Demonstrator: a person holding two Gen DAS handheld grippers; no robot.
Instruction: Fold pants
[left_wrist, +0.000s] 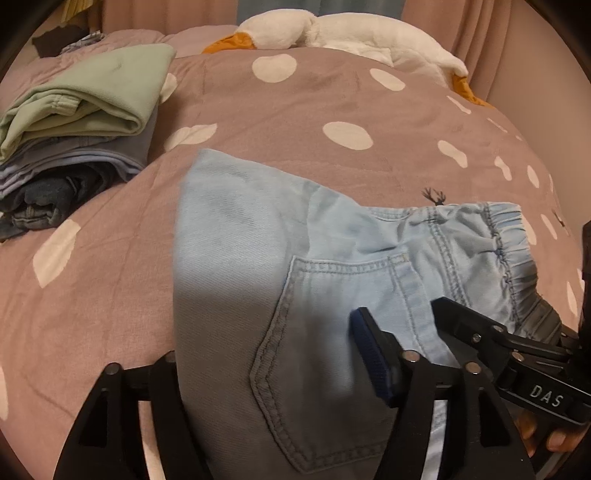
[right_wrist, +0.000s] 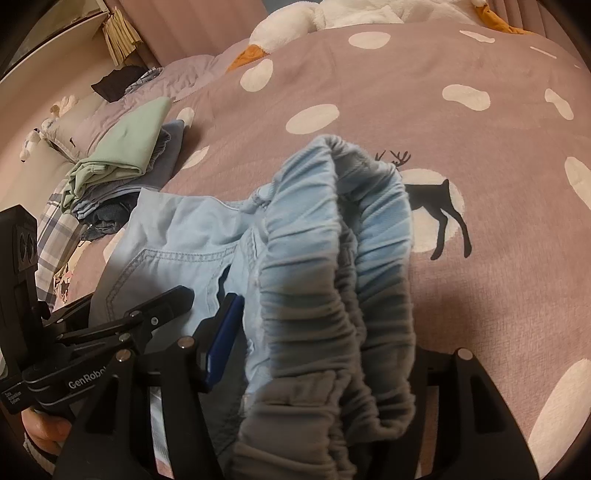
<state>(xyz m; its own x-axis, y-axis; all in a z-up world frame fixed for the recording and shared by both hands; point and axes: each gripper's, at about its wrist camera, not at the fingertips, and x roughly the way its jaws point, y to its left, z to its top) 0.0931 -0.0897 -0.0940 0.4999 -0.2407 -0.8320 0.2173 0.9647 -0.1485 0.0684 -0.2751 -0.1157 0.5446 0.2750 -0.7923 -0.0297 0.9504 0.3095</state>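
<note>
Bedroom, with a bed under a mauve duvet (left_wrist: 277, 110) dotted white and pink curtains behind. At the far edge, a white plush goose (left_wrist: 332, 33) with an orange beak. Far left, a stack of folded clothes (left_wrist: 74, 129), pale green on top, grey and dark denim beneath. On the right of the duvet, a black deer print (right_wrist: 443, 199).

In the near middle, light-blue pants (left_wrist: 240, 277), lying partly on the duvet with the near end raised toward both cameras. Folded edge to the far left, back pocket (left_wrist: 314, 350) facing up, gathered elastic waistband (right_wrist: 332, 277) to the right and bunched up off the duvet.

Left gripper (left_wrist: 288, 369): fingers spread wide, seat and pocket cloth draped through the gap, not pinched.

Right gripper (right_wrist: 321, 369): fingers likewise wide apart, the waistband hanging in folds between them.

Grippers close side by side at the near edge, left one on the pocket side, right one on the waistband side.
</note>
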